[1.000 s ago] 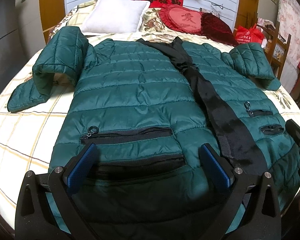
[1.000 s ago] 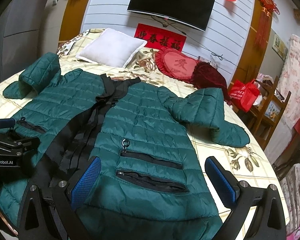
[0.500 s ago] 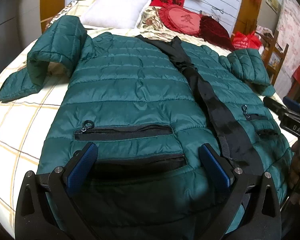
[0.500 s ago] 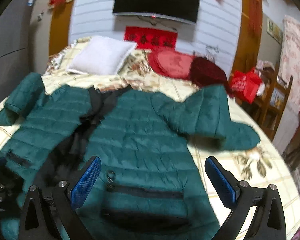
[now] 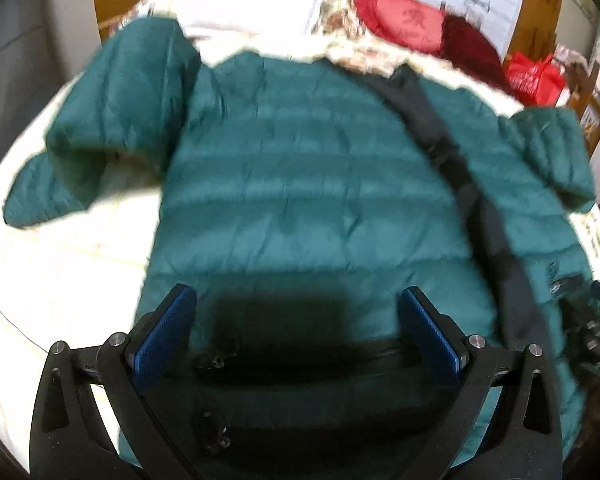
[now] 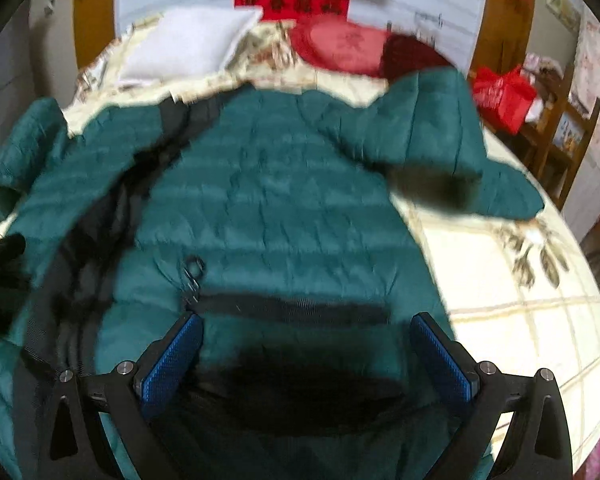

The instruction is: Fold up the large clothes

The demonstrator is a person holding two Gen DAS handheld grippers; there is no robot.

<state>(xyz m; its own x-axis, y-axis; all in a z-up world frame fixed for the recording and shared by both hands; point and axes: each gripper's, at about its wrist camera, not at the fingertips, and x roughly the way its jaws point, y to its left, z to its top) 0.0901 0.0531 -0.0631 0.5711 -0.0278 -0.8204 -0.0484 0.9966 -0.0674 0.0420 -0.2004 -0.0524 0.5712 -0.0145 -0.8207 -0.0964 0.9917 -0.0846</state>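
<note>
A dark green quilted puffer jacket (image 5: 308, 184) lies front up on the bed, with a black zipper band down its middle and both sleeves bent. It also shows in the right wrist view (image 6: 284, 216). My left gripper (image 5: 300, 332) is open and empty, low over the jacket's lower left front by the black pocket zipper. My right gripper (image 6: 306, 360) is open and empty, low over the lower right front, just below its pocket zipper (image 6: 292, 308). Both views are blurred by motion.
The bed (image 6: 512, 320) has a cream checked cover. A white pillow (image 5: 256, 4) and red cushions (image 5: 408, 24) lie at its head. A red bag (image 6: 504, 96) and wooden furniture stand to the right of the bed. The other gripper shows at the right edge (image 5: 592, 344).
Both grippers have dropped lower and moved in toward the jacket's lower front. The jacket fills more of each view. The jaws have stayed open.
</note>
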